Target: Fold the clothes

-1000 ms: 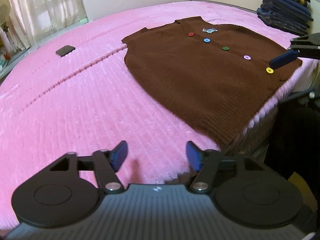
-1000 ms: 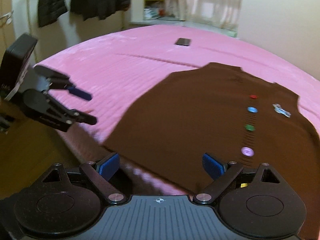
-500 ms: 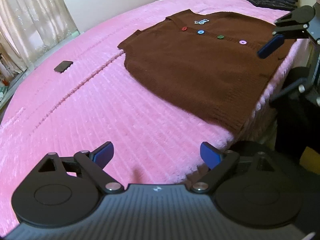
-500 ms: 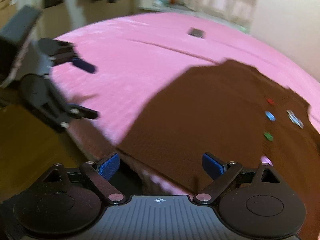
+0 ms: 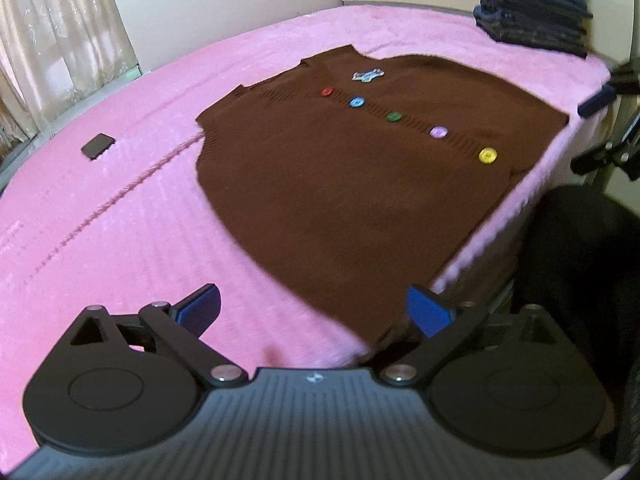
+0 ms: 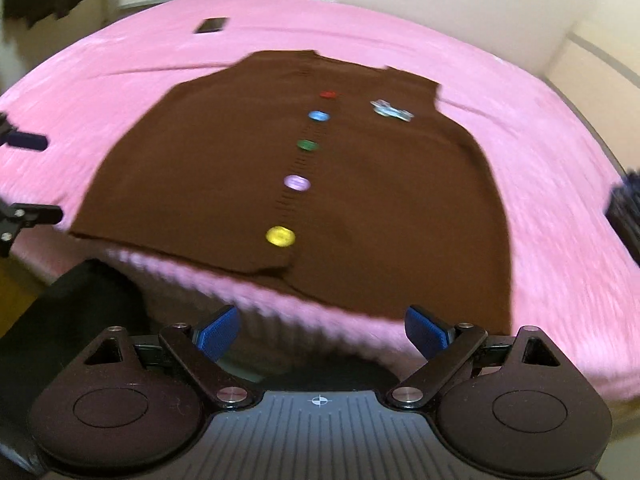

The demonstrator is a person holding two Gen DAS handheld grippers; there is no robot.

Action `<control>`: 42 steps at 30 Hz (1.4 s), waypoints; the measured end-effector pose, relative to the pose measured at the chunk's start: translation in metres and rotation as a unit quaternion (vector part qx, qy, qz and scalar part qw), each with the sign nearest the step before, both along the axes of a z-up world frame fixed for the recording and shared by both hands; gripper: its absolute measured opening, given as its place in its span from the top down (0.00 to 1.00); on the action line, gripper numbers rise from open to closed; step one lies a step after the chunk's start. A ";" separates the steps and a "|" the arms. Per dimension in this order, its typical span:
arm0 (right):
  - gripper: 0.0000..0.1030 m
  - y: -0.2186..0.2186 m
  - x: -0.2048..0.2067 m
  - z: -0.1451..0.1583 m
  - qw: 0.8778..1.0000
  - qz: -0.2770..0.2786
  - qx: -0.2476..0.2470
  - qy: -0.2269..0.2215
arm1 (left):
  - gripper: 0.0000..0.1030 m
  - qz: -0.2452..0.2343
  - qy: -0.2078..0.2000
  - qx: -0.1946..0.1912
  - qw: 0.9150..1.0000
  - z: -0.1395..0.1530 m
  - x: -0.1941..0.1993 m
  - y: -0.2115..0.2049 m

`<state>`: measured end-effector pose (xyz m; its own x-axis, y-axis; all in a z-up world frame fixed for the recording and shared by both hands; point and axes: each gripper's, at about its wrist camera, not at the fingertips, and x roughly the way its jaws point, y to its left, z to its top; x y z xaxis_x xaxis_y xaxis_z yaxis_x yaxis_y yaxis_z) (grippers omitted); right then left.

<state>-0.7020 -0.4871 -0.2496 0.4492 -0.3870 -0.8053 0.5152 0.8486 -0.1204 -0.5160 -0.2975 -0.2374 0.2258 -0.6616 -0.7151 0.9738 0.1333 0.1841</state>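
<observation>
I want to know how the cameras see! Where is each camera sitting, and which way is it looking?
Left wrist: sits on the left gripper, low by the bed's near edge, looking across the brown vest; its own open fingers show.
Right wrist: sits on the right gripper, off the bed's edge, facing the vest's hem and yellow button; its open fingers show.
Both share the vest, pink blanket and phone.

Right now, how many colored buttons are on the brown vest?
5, in a line down the vest front: red nearest the collar, then blue, green, purple, yellow nearest the hem.
</observation>
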 end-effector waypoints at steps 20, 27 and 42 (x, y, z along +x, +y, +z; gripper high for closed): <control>0.10 0.013 0.006 0.000 0.996 0.043 0.040 -0.072 | 0.04 -0.008 -0.031 -0.001 0.999 0.004 0.003 0.001; 0.13 0.076 0.061 -0.002 0.969 0.229 -0.022 -0.091 | 0.03 -0.018 -0.118 0.020 0.993 0.008 0.037 0.013; 0.68 0.151 0.141 -0.068 0.895 0.426 -0.132 0.026 | 0.03 -0.021 -0.099 0.016 0.995 -0.018 0.080 0.027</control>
<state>-0.5606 -0.3364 -0.3173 0.6360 -0.1010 -0.7651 -0.3178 0.8691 -0.3790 -0.4363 -0.2709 -0.2556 0.3369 -0.6503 -0.6809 0.9228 0.0846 0.3758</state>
